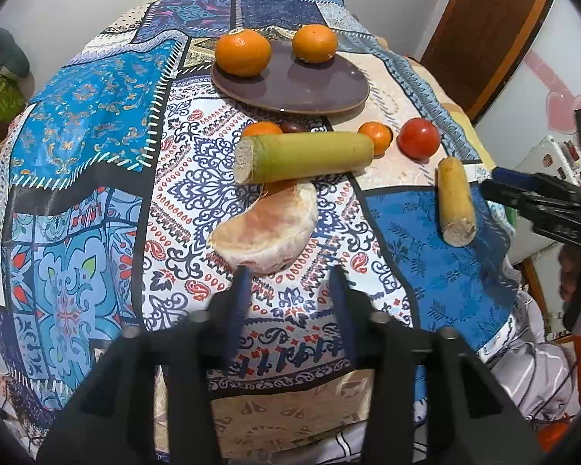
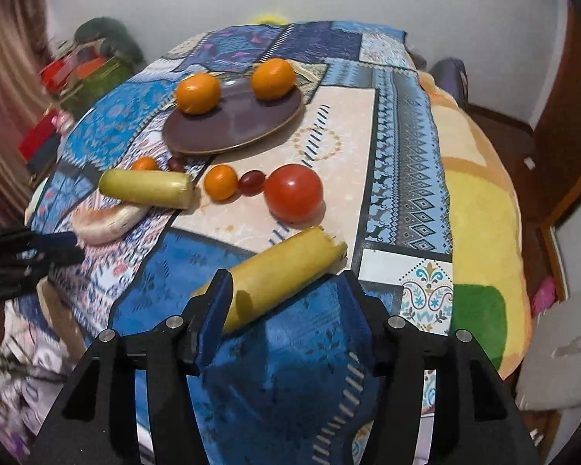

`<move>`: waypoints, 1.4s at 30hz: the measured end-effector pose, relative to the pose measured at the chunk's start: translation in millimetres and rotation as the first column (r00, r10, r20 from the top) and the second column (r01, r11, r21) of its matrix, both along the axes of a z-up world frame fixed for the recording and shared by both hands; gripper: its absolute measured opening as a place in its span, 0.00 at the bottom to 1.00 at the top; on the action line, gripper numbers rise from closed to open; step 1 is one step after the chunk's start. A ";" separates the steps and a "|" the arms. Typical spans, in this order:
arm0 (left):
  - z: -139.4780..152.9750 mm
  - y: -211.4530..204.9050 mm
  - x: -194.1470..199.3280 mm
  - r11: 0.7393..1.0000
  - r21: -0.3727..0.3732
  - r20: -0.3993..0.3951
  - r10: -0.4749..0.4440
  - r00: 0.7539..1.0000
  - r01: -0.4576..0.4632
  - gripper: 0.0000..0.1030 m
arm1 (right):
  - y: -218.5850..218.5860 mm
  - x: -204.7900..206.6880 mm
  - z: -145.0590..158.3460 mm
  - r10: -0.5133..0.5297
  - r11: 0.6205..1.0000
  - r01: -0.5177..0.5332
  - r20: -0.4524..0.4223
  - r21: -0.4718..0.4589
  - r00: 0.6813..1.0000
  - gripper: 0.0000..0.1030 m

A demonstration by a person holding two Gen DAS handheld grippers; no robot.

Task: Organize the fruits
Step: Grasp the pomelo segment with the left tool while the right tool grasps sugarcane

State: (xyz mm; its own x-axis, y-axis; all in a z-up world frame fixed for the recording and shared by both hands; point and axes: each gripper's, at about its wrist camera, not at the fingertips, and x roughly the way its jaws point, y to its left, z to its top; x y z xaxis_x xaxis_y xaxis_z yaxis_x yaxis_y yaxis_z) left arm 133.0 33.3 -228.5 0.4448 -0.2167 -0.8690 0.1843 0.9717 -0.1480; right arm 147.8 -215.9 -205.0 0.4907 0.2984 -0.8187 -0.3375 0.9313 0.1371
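Observation:
A brown plate [image 1: 310,93] [image 2: 236,131] at the far middle holds two oranges [image 1: 243,52] [image 1: 314,43]. In front of it lie a long green cane piece [image 1: 306,157] [image 2: 147,187], a peeled pomelo segment [image 1: 267,228] [image 2: 108,223], two small oranges [image 1: 375,136] [image 1: 261,128], a red tomato [image 1: 419,138] [image 2: 293,192], a dark grape-like fruit [image 2: 251,182] and a short yellow cane piece [image 1: 456,206] [image 2: 282,271]. My left gripper [image 1: 290,290] is open and empty just before the pomelo segment. My right gripper [image 2: 284,302] is open, its jaws on either side of the yellow cane's near end.
A patterned patchwork cloth [image 1: 89,124] [image 2: 406,155] covers the table, which drops off at the near and right edges. Cluttered boxes and bags [image 2: 85,73] stand at the far left. A wooden door [image 1: 495,31] is at the right.

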 end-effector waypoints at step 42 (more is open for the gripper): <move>-26.2 -32.1 29.9 0.997 0.023 -0.068 -0.073 0.995 0.075 0.44 | 1.0 -0.7 -23.9 0.116 0.993 -0.114 -0.073 0.029 0.991 0.38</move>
